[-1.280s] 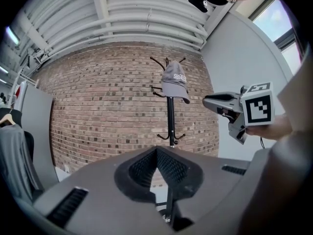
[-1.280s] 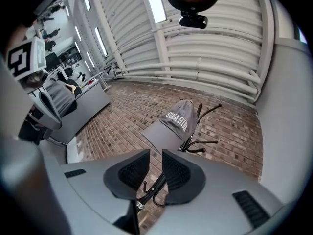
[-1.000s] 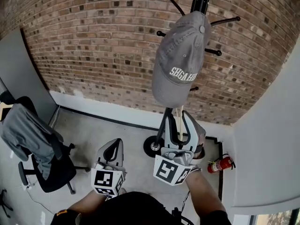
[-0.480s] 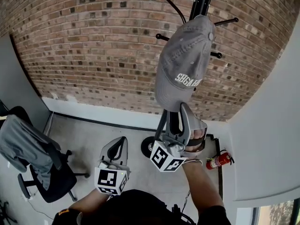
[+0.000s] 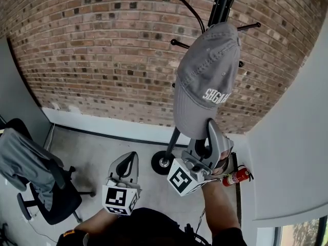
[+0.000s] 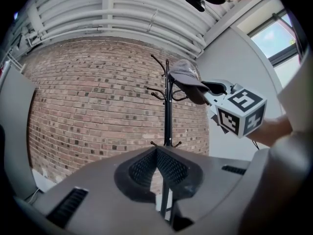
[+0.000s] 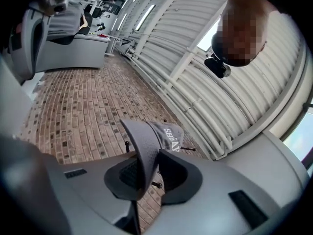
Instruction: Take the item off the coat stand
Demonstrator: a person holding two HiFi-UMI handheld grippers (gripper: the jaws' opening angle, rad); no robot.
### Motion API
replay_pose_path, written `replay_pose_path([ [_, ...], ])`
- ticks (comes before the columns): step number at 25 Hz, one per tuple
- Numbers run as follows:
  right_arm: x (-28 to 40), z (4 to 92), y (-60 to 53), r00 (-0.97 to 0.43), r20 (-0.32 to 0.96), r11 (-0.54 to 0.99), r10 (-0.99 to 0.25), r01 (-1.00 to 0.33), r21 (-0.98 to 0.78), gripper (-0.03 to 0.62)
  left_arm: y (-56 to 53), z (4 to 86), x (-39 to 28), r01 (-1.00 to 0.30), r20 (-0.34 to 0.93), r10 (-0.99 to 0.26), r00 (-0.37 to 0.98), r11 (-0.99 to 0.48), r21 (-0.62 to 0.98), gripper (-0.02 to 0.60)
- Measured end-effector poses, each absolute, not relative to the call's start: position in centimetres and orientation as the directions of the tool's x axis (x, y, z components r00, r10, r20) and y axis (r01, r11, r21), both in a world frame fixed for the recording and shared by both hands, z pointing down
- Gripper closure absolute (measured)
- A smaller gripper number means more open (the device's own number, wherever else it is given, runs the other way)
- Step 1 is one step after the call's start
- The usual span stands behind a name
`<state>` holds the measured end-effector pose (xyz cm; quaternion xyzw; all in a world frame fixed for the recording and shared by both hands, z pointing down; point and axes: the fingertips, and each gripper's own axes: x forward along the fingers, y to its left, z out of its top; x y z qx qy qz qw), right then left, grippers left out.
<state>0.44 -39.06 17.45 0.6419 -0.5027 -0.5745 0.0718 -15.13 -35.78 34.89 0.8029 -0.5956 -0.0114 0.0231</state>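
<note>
A grey baseball cap (image 5: pixel 207 81) with white lettering hangs from a peg of the black coat stand (image 5: pixel 220 4), its brim pointing down. My right gripper (image 5: pixel 211 129) is raised to the lower edge of the brim. In the right gripper view the brim (image 7: pixel 146 146) stands between the two pads, and the jaws are closing on it with a small gap still showing at one side. My left gripper (image 5: pixel 129 158) is held low near my body, shut and empty. From the left gripper (image 6: pixel 156 153) view, the cap (image 6: pixel 185 73) and stand (image 6: pixel 167 111) rise ahead.
A brick wall (image 5: pixel 102 50) stands behind the coat stand, whose round base (image 5: pixel 163 162) rests on the concrete floor. A red fire extinguisher (image 5: pixel 237 177) sits in the right corner by a grey wall. An office chair draped with grey cloth (image 5: pixel 31 163) is at the left.
My right gripper has risen from below the cap up to its brim, and its jaws now sit around the brim. The left gripper has stayed low.
</note>
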Motion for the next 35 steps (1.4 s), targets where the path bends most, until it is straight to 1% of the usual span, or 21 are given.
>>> replay_pose_path([
  [2,0.7,16.7,-38.7,-0.167,-0.677,-0.487,-0.717,-0.575,0.658,0.542,-36.0,35.2,-15.3,-0.956,0.019,-0.957,0.289,-0.287,0.053,0.563],
  [6,1.6,15.0,-37.6,-0.146,-0.698,-0.491,-0.701,-0.611,0.621,0.56,-36.2,35.4,-15.8,-0.958,0.026,-0.959,0.283,-0.281,0.058,0.563],
  [13,2.5,10.6,-36.2,-0.117,-0.74,-0.493,-0.663,-0.676,0.548,0.562,-36.1,35.2,-15.9,-0.958,0.016,-0.959,0.282,-0.28,0.069,0.563],
  [21,3.3,5.8,-36.1,-0.075,-0.776,-0.504,-0.626,-0.72,0.476,0.562,-35.9,34.3,-17.0,-0.961,-0.007,-0.965,0.264,-0.263,0.081,0.563],
  [26,6.3,2.3,-35.8,0.01,-0.783,-0.514,-0.622,-0.76,0.398,0.562,-35.6,34.2,-17.2,-0.96,-0.013,-0.964,0.264,-0.264,0.094,0.563],
  [29,8.9,0.5,-35.4,0.087,-0.785,-0.505,-0.614,-0.807,0.306,0.562,-35.4,34.1,-17.2,-0.958,-0.014,-0.963,0.269,-0.269,0.101,0.563],
  [32,11.4,-0.3,-34.5,0.132,-0.79,-0.496,-0.598,-0.836,0.236,0.562,-35.4,34.3,-17.2,-0.955,-0.012,-0.961,0.276,-0.276,0.107,0.563],
  [35,14.0,1.4,-33.9,0.176,-0.739,-0.453,-0.65,-0.871,0.19,0.562,-34.9,35.0,-17.3,-0.952,-0.001,-0.959,0.285,-0.283,0.114,0.563],
])
